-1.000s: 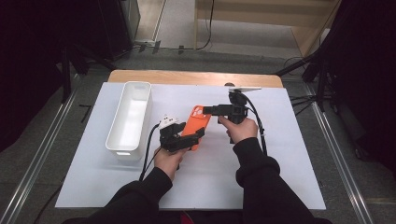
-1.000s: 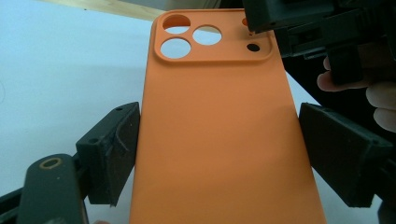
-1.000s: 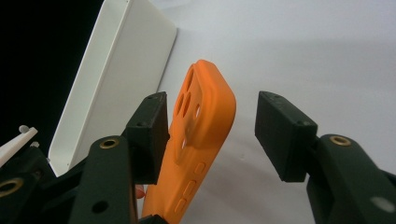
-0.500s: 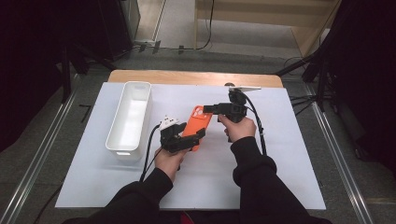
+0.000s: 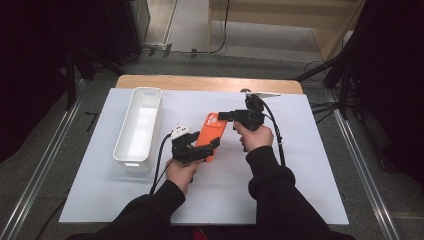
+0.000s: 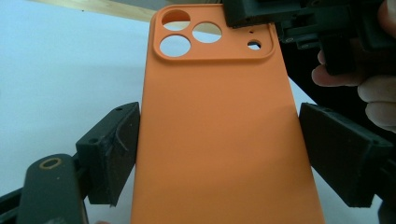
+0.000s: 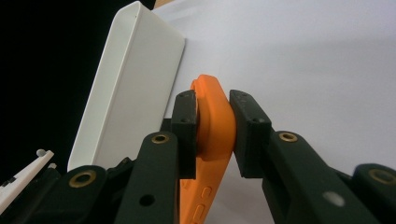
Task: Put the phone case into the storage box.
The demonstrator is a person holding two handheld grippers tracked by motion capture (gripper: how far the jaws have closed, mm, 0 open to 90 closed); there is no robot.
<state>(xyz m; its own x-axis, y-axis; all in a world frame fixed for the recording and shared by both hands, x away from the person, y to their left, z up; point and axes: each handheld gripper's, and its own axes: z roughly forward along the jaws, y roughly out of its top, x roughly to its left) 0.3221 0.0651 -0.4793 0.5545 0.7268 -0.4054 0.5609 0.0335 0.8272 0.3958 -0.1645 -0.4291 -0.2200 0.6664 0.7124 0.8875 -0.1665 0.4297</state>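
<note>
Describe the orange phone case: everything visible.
The orange phone case looks like matte, soft silicone or rubber, with rounded corners and a raised camera block with three round cutouts and two small holes. Side button bumps show in the right gripper view. It is empty, held off the white table cover, back face up, camera end away from the person. The left gripper clamps its long edges near the lower end; the right gripper, whose jaws have just been closing, pinches the camera-end corner. The white bin stands to its left, apart.

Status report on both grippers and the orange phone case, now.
Left gripper clamped across the orange silicone phone case. Right gripper has just been closing, now pinching the case's camera end. Case held above the table; white rectangular plastic bin stands apart, nothing in the way.
</note>
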